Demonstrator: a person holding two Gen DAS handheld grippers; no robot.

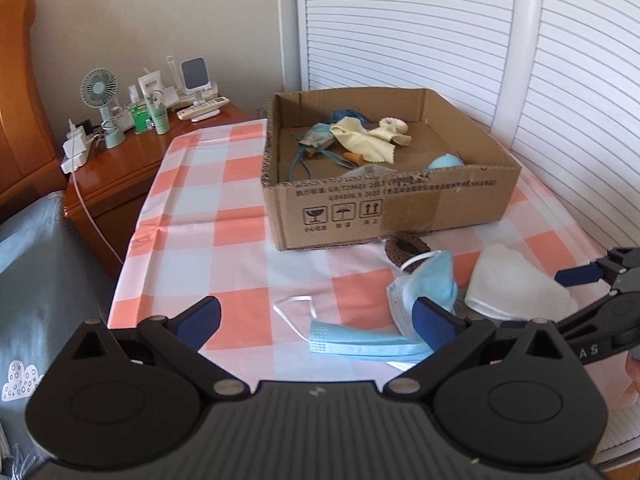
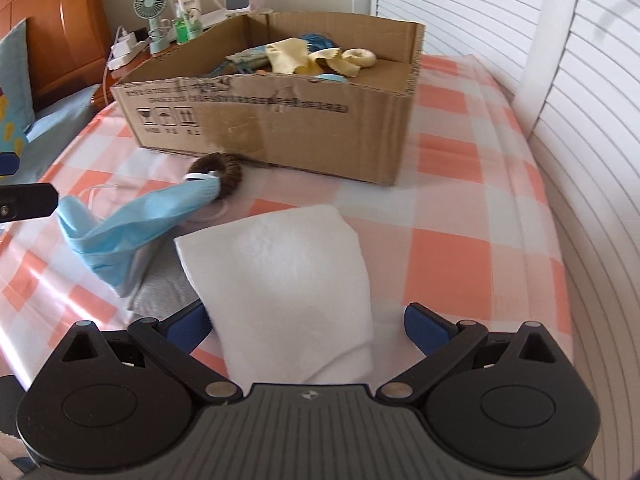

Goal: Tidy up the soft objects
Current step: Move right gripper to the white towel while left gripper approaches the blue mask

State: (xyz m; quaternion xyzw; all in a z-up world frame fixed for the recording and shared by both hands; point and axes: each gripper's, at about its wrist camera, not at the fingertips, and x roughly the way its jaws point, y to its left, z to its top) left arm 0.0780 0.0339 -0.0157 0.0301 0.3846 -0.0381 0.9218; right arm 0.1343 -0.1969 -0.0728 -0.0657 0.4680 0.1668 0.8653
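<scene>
Right gripper (image 2: 308, 328), lower centre, open astride white cloth (image 2: 280, 264). Left gripper (image 1: 316, 320), lower centre, open above blue mask (image 1: 360, 344). Box (image 1: 400, 204) at frame centre.

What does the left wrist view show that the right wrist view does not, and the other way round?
Only the left wrist view shows a second blue mask lying flat between the open fingers of the left gripper, and the remote controls on the nightstand.

Only the right wrist view shows the grey cloth under the white towel, the towel lying between the open fingers of the right gripper, and the blue pillow.

Both show the box, the brown ring, the crumpled blue mask, the fan and the checked cloth.
</scene>
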